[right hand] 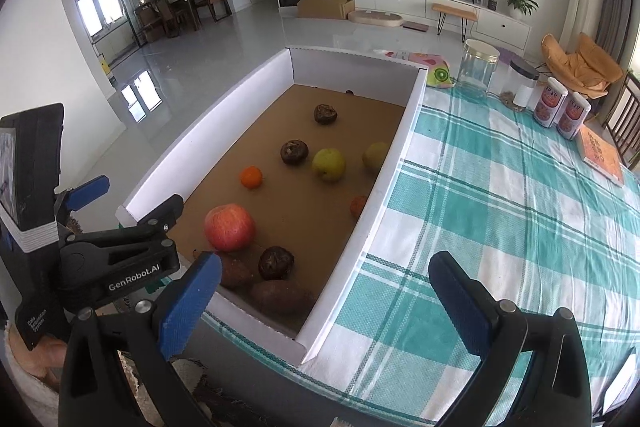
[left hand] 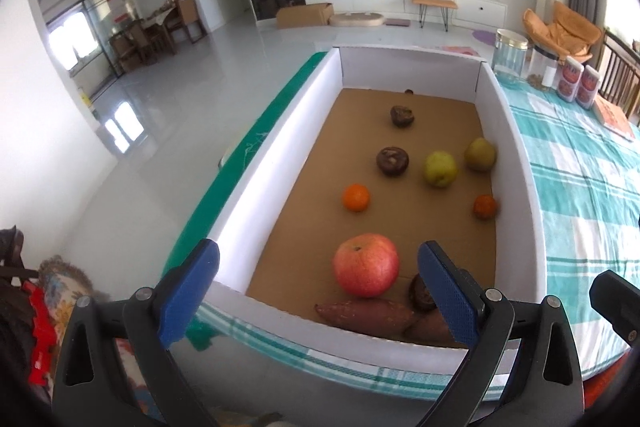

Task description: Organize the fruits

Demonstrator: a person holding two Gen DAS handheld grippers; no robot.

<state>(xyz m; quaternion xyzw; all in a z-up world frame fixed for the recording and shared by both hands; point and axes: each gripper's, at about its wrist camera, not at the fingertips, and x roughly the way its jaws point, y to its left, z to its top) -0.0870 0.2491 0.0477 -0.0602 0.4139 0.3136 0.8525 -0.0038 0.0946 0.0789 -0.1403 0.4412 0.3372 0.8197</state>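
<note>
Left gripper [left hand: 318, 291] jaws spread wide, empty — the red apple [left hand: 366, 270] sits dead ahead between them, just inside the near wall of the white box [left hand: 276, 163], sweet potatoes [left hand: 366, 315] below it lying crosswise. Right gripper [right hand: 324, 301] jaws also wide, empty, over the checked worktop [right hand: 500, 219] — box off to its left. Left is nearer the apple.

Red apple [left hand: 366, 270], oranges [left hand: 356, 197], green pears [left hand: 440, 169] scattered in white-walled box [left hand: 276, 155]
</note>
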